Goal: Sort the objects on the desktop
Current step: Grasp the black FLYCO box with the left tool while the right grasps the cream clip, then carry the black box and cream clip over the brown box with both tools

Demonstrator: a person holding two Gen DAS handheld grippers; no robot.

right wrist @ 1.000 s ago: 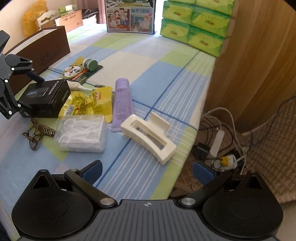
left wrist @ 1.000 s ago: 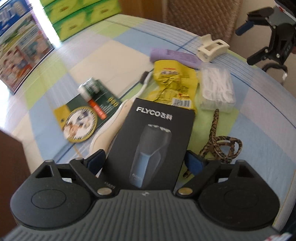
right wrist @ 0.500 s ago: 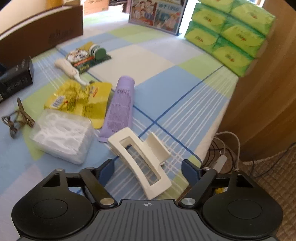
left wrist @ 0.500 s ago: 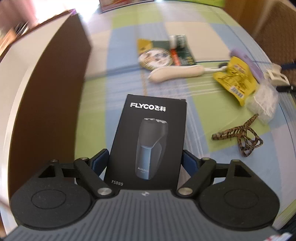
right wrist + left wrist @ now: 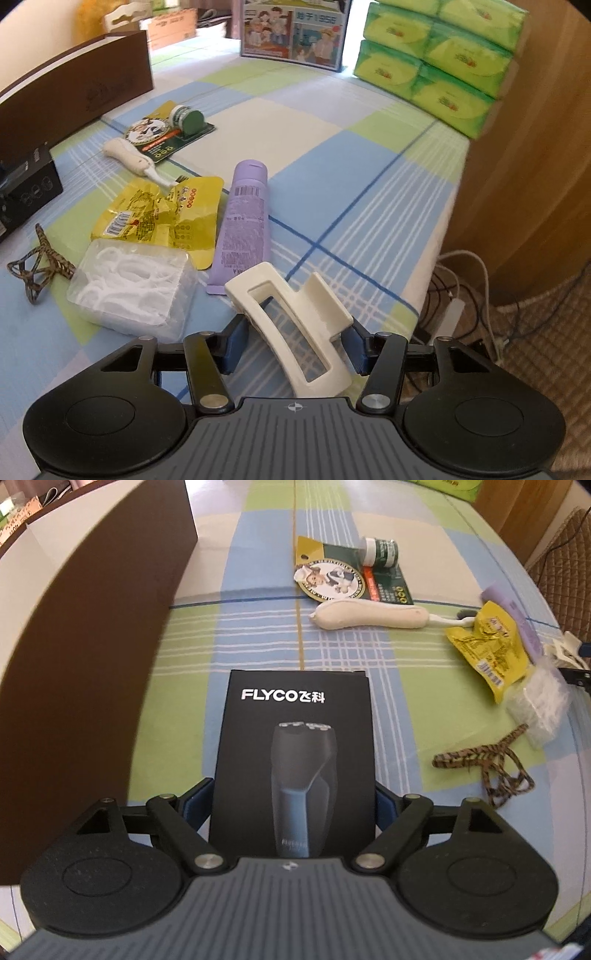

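Observation:
My left gripper [image 5: 293,806] is shut on a black FLYCO shaver box [image 5: 295,746] and holds it beside the brown storage box [image 5: 85,642]. The shaver box also shows at the left edge of the right wrist view [image 5: 26,188]. My right gripper [image 5: 293,343] has closed around the cream hair claw clip [image 5: 295,317] near the table's right edge; its blue pads touch the clip's sides. Left on the table are a purple tube [image 5: 243,218], a yellow packet [image 5: 166,218], a clear floss-pick box [image 5: 129,288], a leopard hair tie [image 5: 37,266], a cream toothbrush [image 5: 129,158] and a green card with a small jar [image 5: 173,129].
The brown storage box [image 5: 74,96] stands at the table's left. Green tissue packs [image 5: 439,55] and a picture box [image 5: 295,29] stand at the back. A wooden panel [image 5: 535,147] and cables on the floor [image 5: 461,295] lie off the table's right edge.
My left gripper carried the shaver box left, away from the pile and next to the brown box. My right gripper moved down onto the claw clip and closed on it.

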